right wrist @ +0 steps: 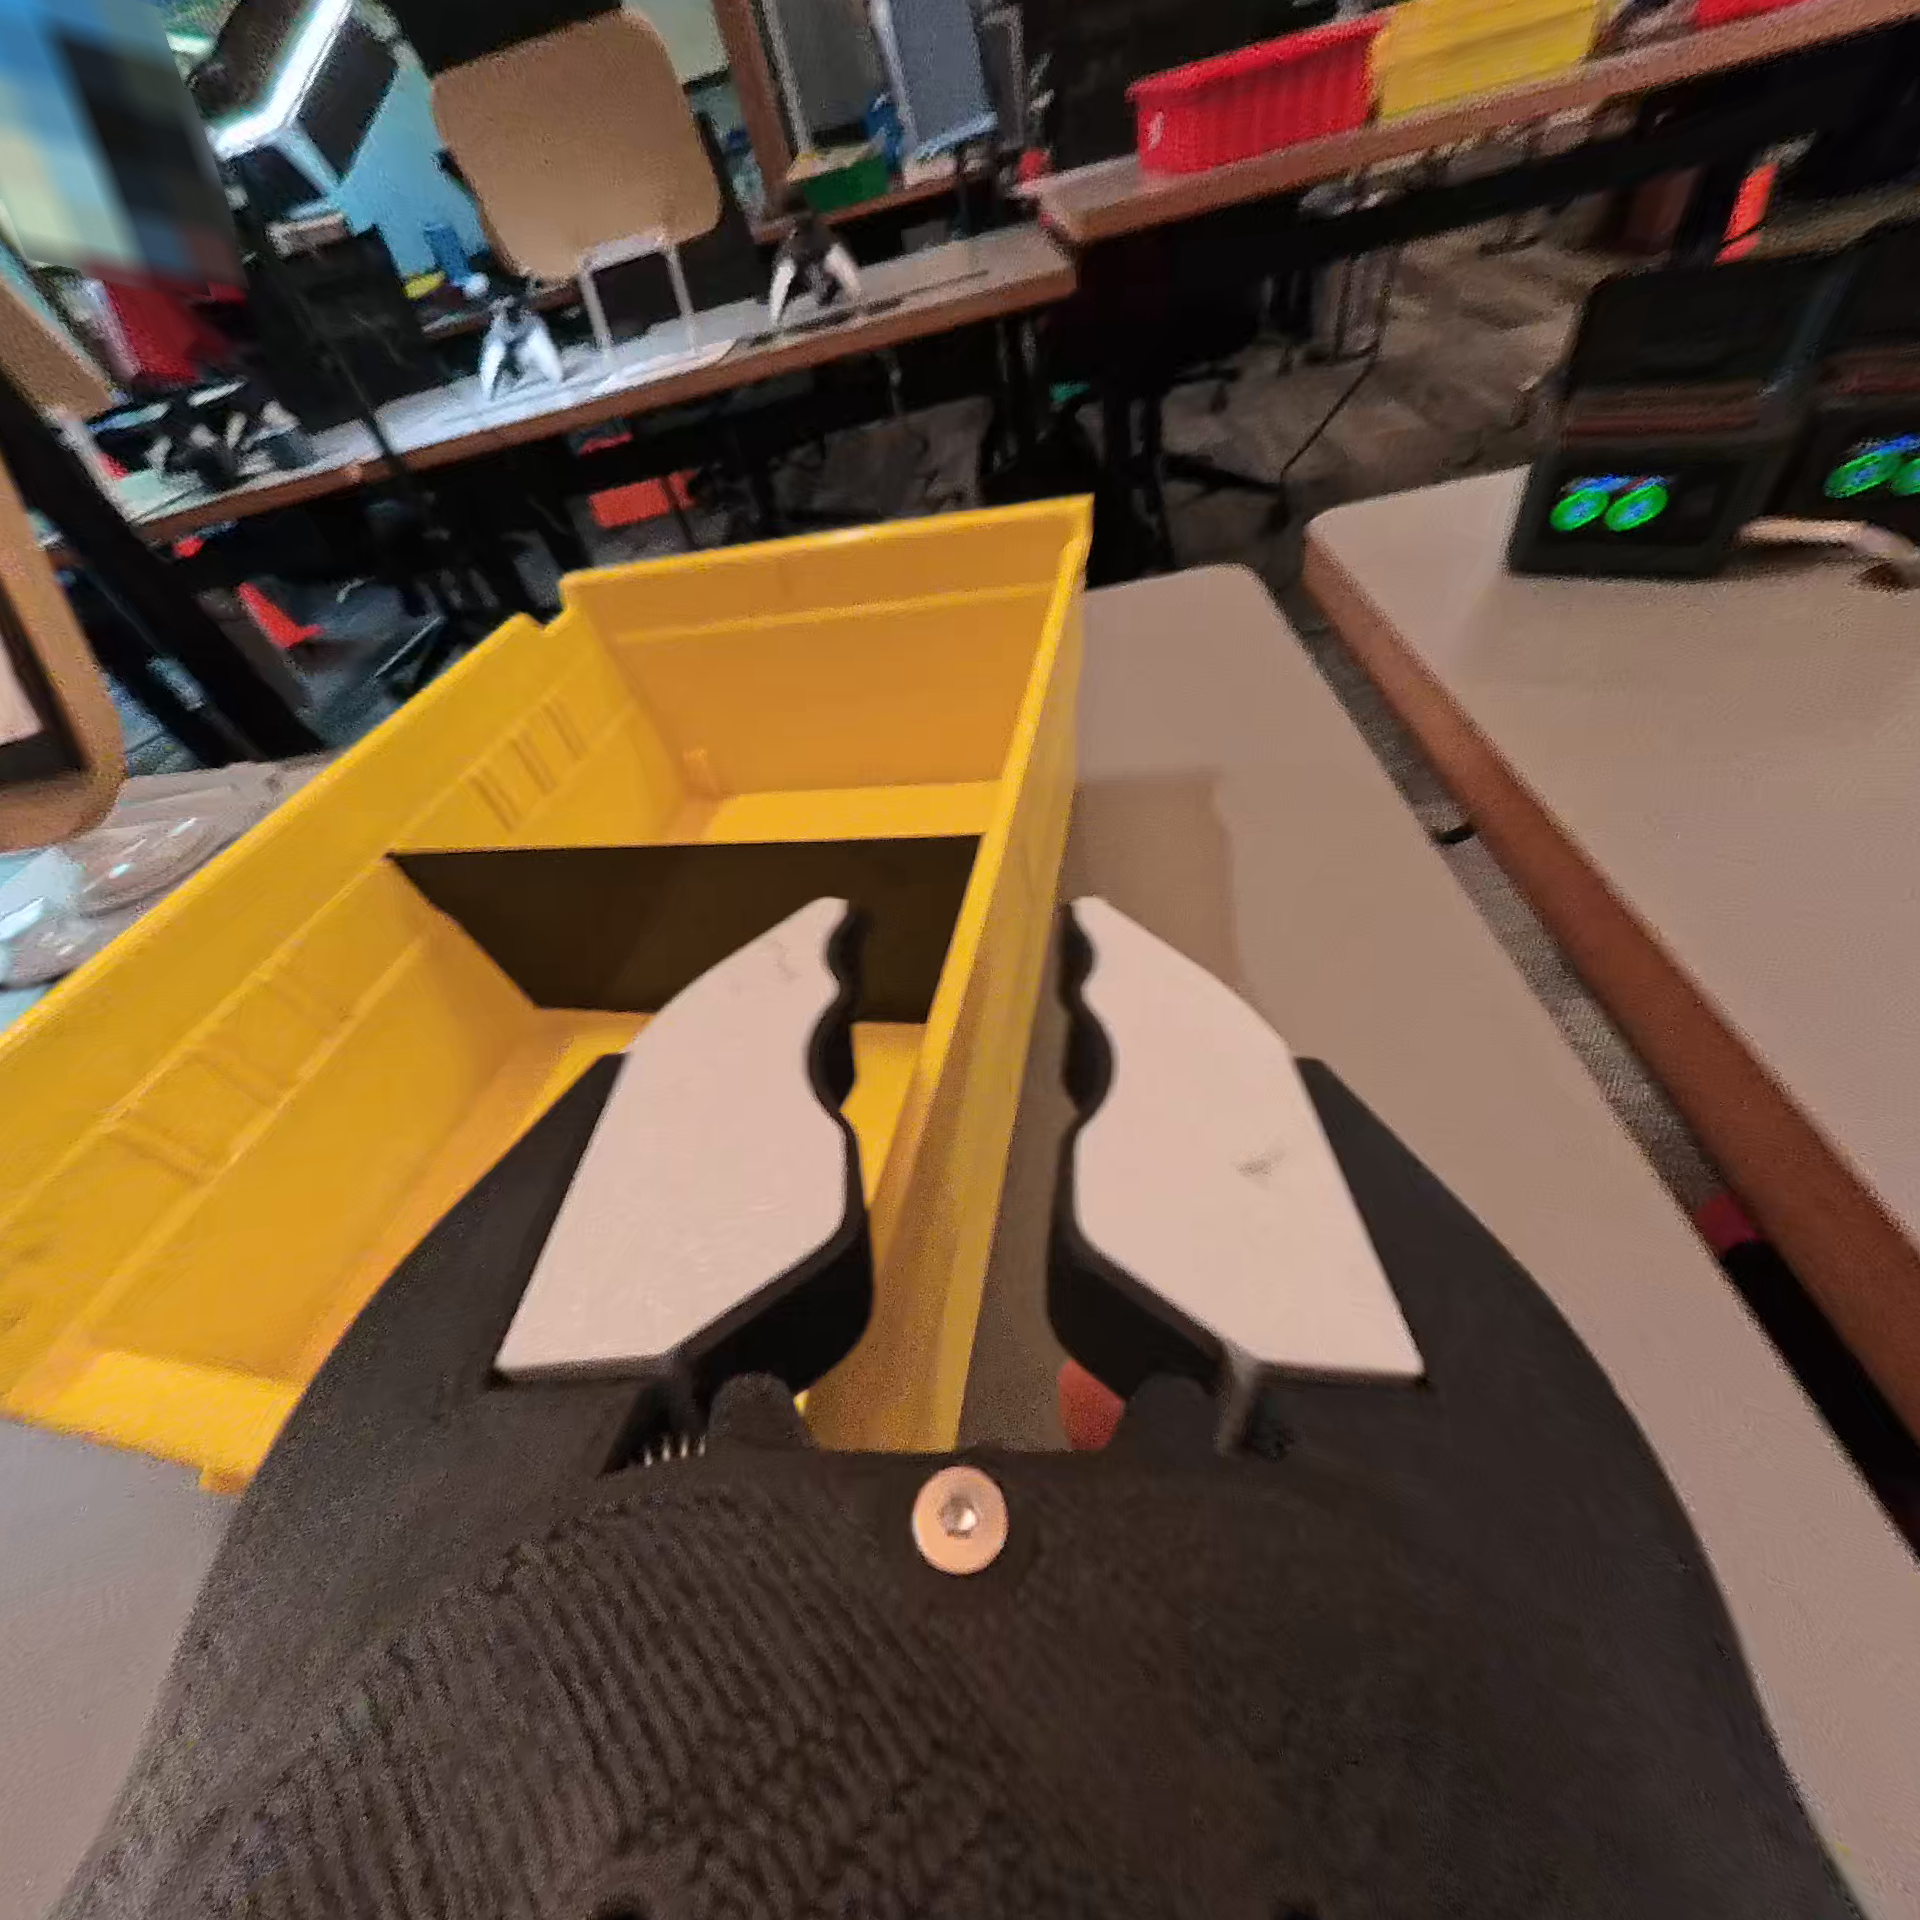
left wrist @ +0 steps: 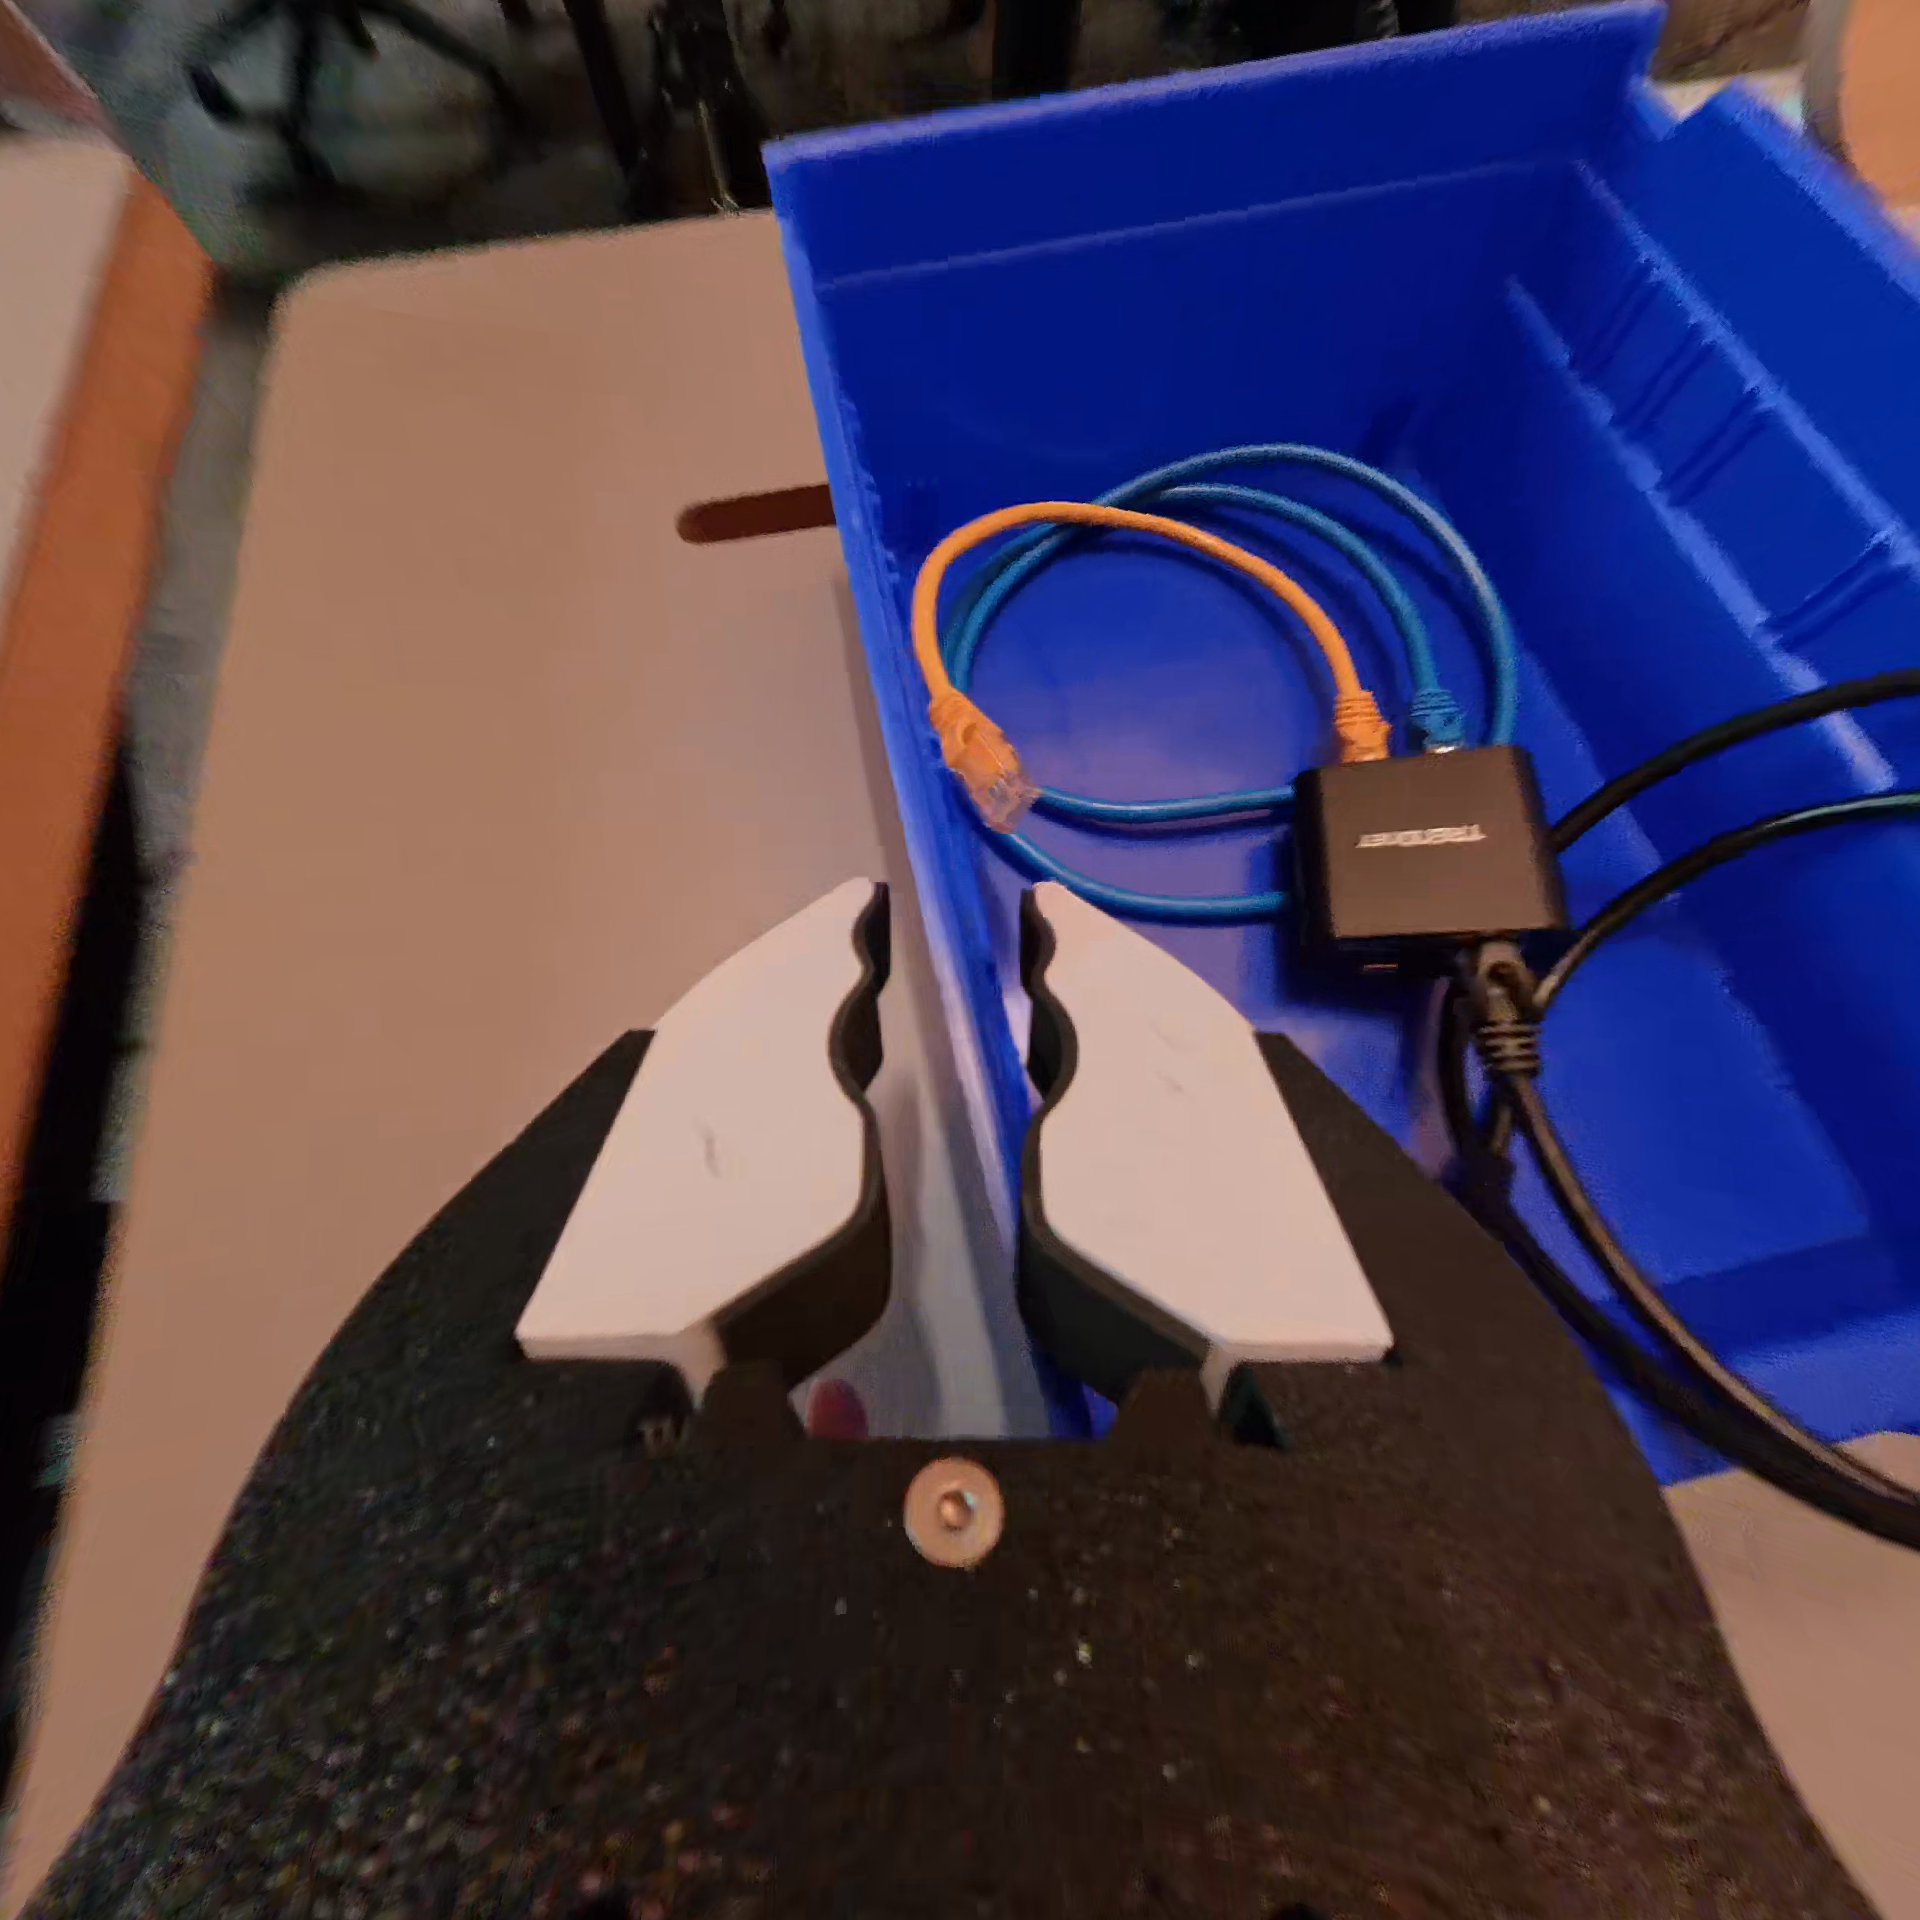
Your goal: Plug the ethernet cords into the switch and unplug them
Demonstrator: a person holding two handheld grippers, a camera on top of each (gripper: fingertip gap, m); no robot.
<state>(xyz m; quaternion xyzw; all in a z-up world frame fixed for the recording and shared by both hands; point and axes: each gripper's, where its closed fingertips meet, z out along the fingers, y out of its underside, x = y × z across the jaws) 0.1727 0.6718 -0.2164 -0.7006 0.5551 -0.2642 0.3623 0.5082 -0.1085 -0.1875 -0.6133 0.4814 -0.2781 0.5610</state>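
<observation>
- We count two cords in the blue bin [left wrist: 1195,343]: one orange cord [left wrist: 1091,520], one blue cord [left wrist: 1299,462]; one black switch [left wrist: 1429,842]
- our left gripper [left wrist: 956,914] and right gripper [right wrist: 956,925]: fingers apart, empty; one yellow bin [right wrist: 312,1039]

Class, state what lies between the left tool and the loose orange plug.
In the left wrist view, the blue bin's side wall stands between the left tool and the orange plug.

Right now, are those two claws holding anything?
Left gripper: open, empty, over the blue bin's wall.
Right gripper: open, empty, over the yellow bin's wall.
</observation>
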